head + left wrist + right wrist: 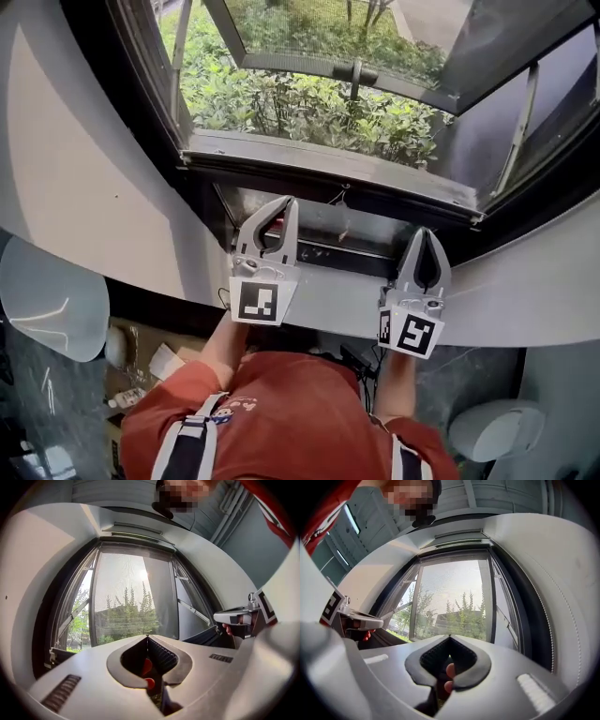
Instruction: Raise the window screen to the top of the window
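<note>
Window screen (126, 597) seems lowered. Left gripper (287, 202) and right gripper (424, 232) are closed and empty; a closed-jawed push might slip off.

Head view: we look steeply down from above onto the window (328, 155), near, with left tool (285, 201) and right tool (424, 231) at lower centre.
Left gripper view: we ride just behind its jaws, facing the window; right tool at right edge.
Right gripper view: same, mirrored; left tool at left edge.
Shared: we see window and greenery (300, 103) in all three.
</note>
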A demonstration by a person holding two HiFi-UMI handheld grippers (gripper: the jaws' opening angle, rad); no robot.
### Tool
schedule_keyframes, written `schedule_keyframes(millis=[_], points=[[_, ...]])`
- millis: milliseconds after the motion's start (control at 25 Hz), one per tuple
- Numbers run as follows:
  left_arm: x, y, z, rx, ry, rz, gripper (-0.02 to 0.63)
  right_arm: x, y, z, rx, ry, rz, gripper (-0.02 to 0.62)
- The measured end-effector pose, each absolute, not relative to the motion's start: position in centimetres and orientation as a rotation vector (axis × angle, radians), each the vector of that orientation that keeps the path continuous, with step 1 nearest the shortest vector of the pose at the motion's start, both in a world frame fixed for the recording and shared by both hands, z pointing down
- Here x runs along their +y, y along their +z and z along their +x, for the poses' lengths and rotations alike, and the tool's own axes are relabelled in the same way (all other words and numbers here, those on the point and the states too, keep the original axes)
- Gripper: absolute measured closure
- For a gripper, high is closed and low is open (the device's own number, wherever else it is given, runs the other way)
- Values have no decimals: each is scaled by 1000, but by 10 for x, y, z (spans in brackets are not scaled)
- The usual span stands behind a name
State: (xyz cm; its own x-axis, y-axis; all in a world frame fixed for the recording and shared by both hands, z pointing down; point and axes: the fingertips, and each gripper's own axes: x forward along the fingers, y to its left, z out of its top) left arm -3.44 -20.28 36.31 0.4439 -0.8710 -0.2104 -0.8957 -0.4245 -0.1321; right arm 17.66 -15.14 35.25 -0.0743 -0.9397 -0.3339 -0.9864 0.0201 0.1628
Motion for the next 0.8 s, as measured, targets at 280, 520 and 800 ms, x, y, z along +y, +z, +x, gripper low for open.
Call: schedule_keyframes(millis=[280, 520, 800], points=[[-221, 365, -38, 1499, 155, -2488, 600, -168, 351, 165, 2142, 563, -2076, 584], [-232, 370, -33, 1513, 126, -2467, 600, -180, 355, 172, 2163, 573, -2068, 584], [-241, 376, -29, 1506, 13, -2405, 600, -195, 362, 173, 2235, 641, -2070, 584]])
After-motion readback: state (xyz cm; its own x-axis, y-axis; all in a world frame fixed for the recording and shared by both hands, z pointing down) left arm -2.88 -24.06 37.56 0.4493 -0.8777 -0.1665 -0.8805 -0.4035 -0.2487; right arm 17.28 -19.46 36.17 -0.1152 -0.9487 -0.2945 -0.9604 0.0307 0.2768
